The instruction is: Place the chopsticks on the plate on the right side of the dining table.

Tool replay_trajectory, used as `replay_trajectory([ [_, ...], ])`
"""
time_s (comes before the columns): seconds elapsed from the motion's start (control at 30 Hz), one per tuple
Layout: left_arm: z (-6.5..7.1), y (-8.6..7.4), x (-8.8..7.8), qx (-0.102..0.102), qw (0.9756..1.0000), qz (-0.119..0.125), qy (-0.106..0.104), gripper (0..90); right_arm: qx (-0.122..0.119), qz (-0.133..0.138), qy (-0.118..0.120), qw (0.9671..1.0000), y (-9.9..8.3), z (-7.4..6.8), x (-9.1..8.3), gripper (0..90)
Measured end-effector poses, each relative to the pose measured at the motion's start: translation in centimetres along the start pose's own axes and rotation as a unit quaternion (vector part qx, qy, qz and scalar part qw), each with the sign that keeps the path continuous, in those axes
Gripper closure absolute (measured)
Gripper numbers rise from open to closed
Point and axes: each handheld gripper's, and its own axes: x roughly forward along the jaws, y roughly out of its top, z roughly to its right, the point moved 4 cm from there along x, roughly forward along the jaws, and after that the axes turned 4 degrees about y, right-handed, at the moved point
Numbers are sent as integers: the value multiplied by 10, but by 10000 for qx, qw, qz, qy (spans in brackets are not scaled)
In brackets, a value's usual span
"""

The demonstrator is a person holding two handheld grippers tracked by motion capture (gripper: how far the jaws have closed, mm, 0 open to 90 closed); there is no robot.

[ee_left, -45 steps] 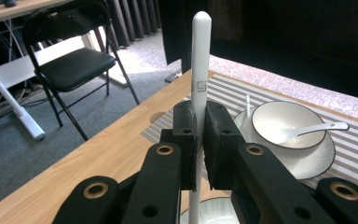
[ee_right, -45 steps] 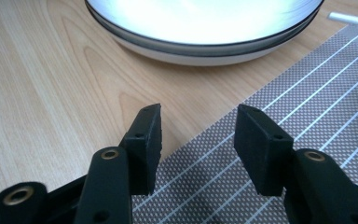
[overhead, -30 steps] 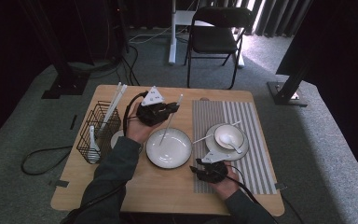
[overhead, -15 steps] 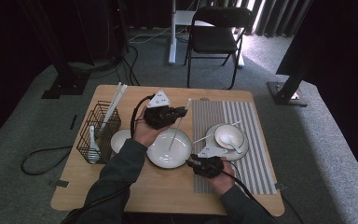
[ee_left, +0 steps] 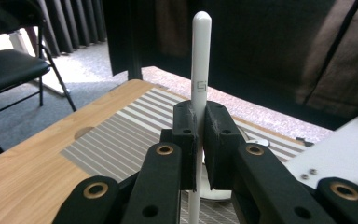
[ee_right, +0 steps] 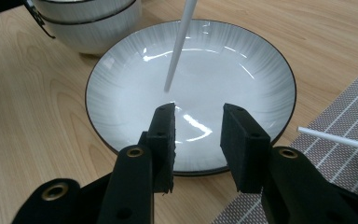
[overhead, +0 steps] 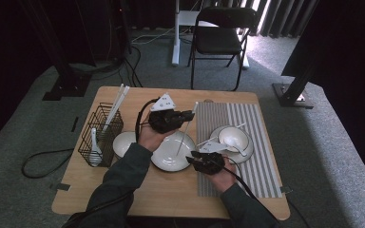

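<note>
- The left tongs (overhead: 190, 115) are closed tight on a white chopstick (overhead: 187, 130), which they hold above the table (overhead: 123, 199).
- In the left gripper view the chopstick (ee_left: 200, 70) stands straight up between the two pads, with its thick rounded end on top.
- In the high view its long axis is tilted: the thick end points away from the person, and the thin tip goes down toward the white plate (overhead: 166, 159).
- In the right gripper view the tip hangs over the plate (ee_right: 121, 93); I cannot tell if it touches.
- The right tongs (ee_right: 196, 135) have just been closing; they are half open with nothing between them, over the near rim of the plate.
</note>
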Motion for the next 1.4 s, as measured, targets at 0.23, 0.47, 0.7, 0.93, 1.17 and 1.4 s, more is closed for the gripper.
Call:
replay_trajectory([
  [0.23, 6, 1, 2, -62, 9998, 122, -127, 845, 188, 85, 179, 9996, 3, 2, 3, 652],
  [0.47, 9, 3, 1, -243, 9983, 381, -381, 845, 144, 97, 250, 9995, 6, -1, 5, 676],
  [0.7, 9, 1, 1, -344, 9971, 431, -516, 845, 111, 51, 303, 9995, 5, -2, 8, 799],
  [0.93, 8, -2, 3, -338, 9970, 441, -542, 842, 174, 20, 306, 9994, 4, -2, 8, 848],
  [1.17, 11, -14, 4, -307, 9973, 347, -574, 738, 310, 16, 246, 9992, 3, 1, 7, 869],
  [1.4, 13, -50, 8, -461, 9977, 207, -451, 699, 437, 40, 209, 9988, 2, 2, 6, 869],
])
